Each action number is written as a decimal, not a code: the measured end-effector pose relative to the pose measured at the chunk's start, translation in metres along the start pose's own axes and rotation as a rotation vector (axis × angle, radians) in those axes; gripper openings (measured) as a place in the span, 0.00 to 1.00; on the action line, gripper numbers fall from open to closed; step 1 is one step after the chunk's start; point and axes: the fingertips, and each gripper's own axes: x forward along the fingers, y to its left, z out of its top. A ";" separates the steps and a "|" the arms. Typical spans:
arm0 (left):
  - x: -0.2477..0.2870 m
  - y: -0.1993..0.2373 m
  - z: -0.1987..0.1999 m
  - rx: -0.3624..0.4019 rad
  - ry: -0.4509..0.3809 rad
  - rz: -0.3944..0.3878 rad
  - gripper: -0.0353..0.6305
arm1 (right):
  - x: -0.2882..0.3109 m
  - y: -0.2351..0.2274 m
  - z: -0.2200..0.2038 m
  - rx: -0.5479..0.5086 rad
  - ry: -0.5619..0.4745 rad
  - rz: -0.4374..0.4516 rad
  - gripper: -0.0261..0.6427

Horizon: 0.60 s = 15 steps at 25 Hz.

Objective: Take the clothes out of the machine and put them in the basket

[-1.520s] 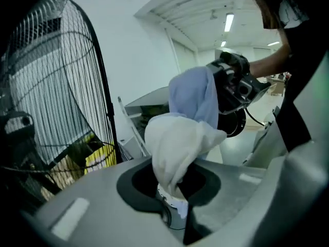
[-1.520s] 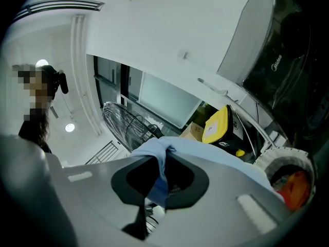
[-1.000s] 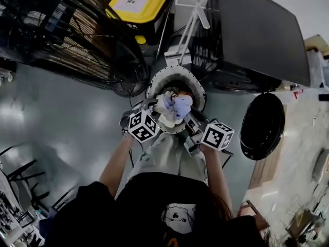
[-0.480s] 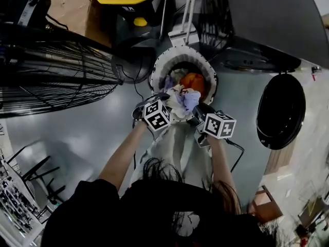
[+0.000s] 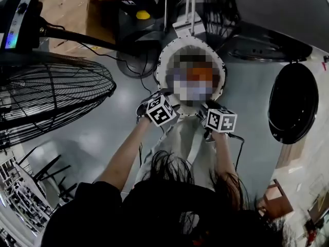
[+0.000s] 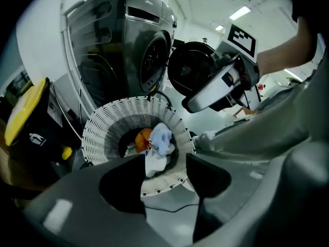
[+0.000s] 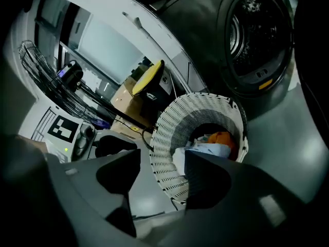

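A white lattice basket point(image 5: 162, 60) stands on the floor in front of the dark washing machine point(image 7: 257, 30). It holds a pale blue and white cloth point(image 6: 158, 140) that droops over the near rim, with an orange garment point(image 7: 224, 138) behind it. In the head view a mosaic patch covers the basket's contents. My left gripper point(image 6: 164, 171) hangs just short of the near rim, open, and nothing sits between its jaws. My right gripper point(image 7: 162, 174) is open too and empty, at the rim's right side. Both marker cubes show in the head view, left point(image 5: 161, 110) and right point(image 5: 221, 120).
The machine's round black door point(image 5: 293, 102) hangs open to the right of the basket. A large wire fan point(image 5: 51, 94) fills the left side. A black bin with a yellow lid point(image 7: 149, 78) and a cable point(image 5: 103, 53) on the floor lie behind the basket.
Before, both grippers held the blue and white cloth over the basket's near rim. Now the cloth lies in the basket and both grippers are open and drawn slightly back.
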 end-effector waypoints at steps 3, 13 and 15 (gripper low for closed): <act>-0.012 0.005 0.003 -0.016 -0.035 0.028 0.42 | -0.003 0.010 0.005 -0.015 -0.024 0.022 0.47; -0.049 0.001 0.039 -0.040 -0.148 0.089 0.41 | -0.043 0.033 0.043 -0.061 -0.143 0.037 0.43; -0.062 -0.006 0.048 -0.047 -0.176 0.089 0.41 | -0.060 0.042 0.050 -0.064 -0.168 0.036 0.42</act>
